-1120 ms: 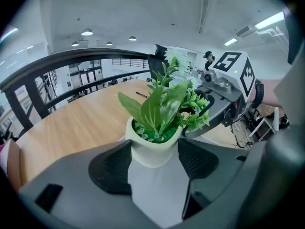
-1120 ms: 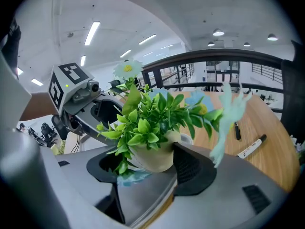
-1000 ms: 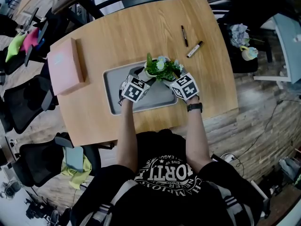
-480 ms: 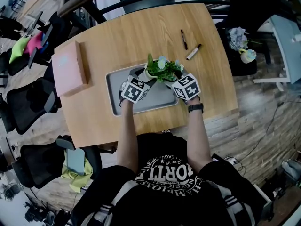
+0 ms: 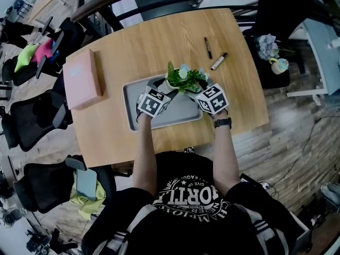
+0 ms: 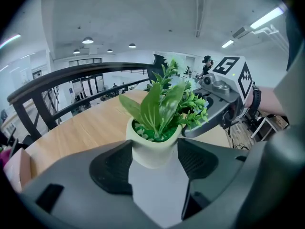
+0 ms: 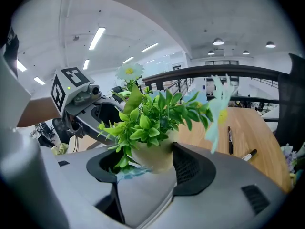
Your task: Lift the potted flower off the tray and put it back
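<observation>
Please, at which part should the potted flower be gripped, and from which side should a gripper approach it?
Grip the pale pot, not the plant: its round wall is firm, while the leaves spread above the rim and would likely bend. Come in low from the side, under the foliage. Here the left gripper and right gripper each clamp the pot so, from opposite sides.

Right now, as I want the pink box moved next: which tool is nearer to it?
Left. The left tool grips the flower pot on the side facing the pink box; the right tool grips it on the far side, toward the pens.
</observation>
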`<act>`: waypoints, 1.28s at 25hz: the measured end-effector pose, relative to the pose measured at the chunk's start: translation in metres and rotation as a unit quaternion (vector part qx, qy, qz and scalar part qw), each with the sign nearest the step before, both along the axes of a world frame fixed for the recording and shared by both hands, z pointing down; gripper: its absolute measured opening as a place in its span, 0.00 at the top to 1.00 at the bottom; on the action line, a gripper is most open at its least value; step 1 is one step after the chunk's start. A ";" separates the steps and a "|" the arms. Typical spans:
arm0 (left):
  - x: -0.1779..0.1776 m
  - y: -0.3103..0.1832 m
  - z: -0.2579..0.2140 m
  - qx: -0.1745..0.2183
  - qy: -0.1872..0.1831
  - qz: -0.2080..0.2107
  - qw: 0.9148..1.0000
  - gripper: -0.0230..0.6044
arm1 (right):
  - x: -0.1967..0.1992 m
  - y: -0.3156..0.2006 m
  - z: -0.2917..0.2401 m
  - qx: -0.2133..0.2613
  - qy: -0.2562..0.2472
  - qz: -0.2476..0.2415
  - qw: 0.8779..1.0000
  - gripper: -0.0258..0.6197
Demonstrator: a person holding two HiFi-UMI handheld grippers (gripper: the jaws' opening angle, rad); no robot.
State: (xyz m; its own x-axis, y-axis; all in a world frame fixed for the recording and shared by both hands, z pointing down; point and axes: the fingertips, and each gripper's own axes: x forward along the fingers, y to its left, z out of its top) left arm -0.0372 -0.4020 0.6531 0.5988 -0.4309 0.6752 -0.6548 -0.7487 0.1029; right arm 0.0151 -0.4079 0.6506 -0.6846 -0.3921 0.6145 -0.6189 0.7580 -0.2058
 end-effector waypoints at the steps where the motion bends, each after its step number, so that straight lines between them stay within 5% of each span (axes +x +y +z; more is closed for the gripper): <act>1: -0.001 0.001 -0.002 0.001 0.001 0.000 1.000 0.46 | -0.001 0.001 -0.002 0.002 -0.001 -0.001 1.000 0.47; 32: 0.002 0.043 -0.079 0.024 -0.001 -0.002 1.000 0.47 | 0.005 0.042 -0.079 0.025 -0.053 0.003 0.998 0.49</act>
State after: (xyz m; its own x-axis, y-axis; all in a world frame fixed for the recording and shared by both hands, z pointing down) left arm -0.0352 -0.3589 0.5746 0.5954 -0.4651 0.6551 -0.6581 -0.7501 0.0656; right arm 0.0198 -0.3661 0.5718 -0.7425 -0.4250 0.5178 -0.6003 0.7652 -0.2327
